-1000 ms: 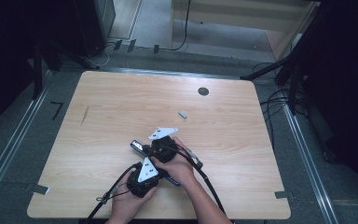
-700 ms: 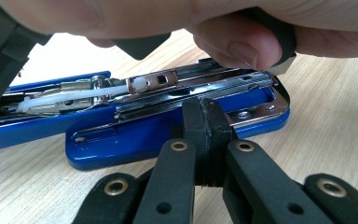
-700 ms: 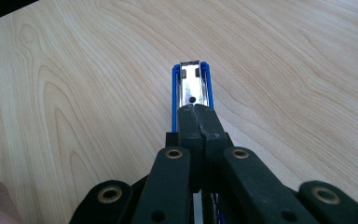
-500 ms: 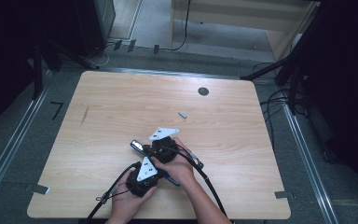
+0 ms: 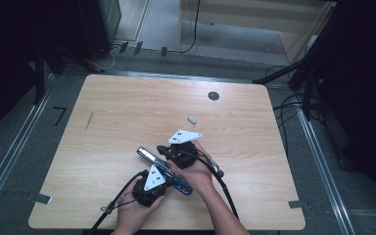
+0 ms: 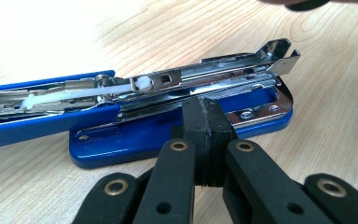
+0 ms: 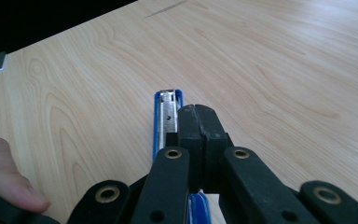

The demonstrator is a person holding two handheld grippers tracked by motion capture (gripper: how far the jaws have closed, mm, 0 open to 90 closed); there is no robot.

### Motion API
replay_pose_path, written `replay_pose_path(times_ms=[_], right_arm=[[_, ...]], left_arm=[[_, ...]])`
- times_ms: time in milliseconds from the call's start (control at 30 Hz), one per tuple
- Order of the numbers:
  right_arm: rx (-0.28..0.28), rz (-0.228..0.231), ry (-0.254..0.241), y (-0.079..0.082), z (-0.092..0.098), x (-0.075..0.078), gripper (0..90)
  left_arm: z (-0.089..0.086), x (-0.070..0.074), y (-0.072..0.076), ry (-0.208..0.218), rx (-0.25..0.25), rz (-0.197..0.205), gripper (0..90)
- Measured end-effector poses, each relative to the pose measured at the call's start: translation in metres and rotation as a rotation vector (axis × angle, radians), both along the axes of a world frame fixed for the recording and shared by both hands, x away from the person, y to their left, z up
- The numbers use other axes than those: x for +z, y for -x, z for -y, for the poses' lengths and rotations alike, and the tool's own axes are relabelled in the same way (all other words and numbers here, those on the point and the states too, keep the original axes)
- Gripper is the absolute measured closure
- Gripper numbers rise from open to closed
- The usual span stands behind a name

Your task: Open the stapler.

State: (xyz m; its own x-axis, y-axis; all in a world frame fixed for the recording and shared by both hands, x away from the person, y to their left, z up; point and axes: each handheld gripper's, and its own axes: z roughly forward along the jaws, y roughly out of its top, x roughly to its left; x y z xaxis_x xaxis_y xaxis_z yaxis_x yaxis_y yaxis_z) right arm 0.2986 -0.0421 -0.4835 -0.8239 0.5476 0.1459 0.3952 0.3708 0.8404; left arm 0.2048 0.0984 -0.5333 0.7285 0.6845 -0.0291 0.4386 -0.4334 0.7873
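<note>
Left gripper [image 6: 204, 121]: jaws together, pad to pad, nothing between them. The tips rest at or just above the near edge of the stapler [image 6: 177, 130]; contact cannot be confirmed.

Right gripper [image 7: 199, 126]: jaws likewise together and empty. They sit over the stapler's blue top arm, whose far end with its metal insert shows just beyond the tips. Whether they press on it cannot be told.

The stapler lies in the near middle of the table [image 5: 127, 112], between the two hands, running from far left to near right. It is swung open: the blue base lies flat on the wood, the chrome magazine stands exposed above it, and the blue arm is folded away to one side. A white pusher piece is visible in the channel; no staples can be made out.

A small grey block [image 5: 192, 119] lies apart, farther off, untouched.

Judgement: opening is done. Loading or clearing the magazine, and closing the stapler, appear to remain.
</note>
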Motion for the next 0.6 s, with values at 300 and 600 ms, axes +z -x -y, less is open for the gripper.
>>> replay_pose_path(times_ms=[300, 600], right_arm=[[-0.047, 0.018, -0.005, -0.005, 0.026, 0.002, 85.2], [-0.098, 0.031, 0.020, -0.013, 0.044, 0.000, 81.4]], left_arm=[[0.000, 0.000, 0.000, -0.002, -0.002, -0.001, 90.0], [0.000, 0.000, 0.000, -0.002, -0.002, -0.002, 90.0]])
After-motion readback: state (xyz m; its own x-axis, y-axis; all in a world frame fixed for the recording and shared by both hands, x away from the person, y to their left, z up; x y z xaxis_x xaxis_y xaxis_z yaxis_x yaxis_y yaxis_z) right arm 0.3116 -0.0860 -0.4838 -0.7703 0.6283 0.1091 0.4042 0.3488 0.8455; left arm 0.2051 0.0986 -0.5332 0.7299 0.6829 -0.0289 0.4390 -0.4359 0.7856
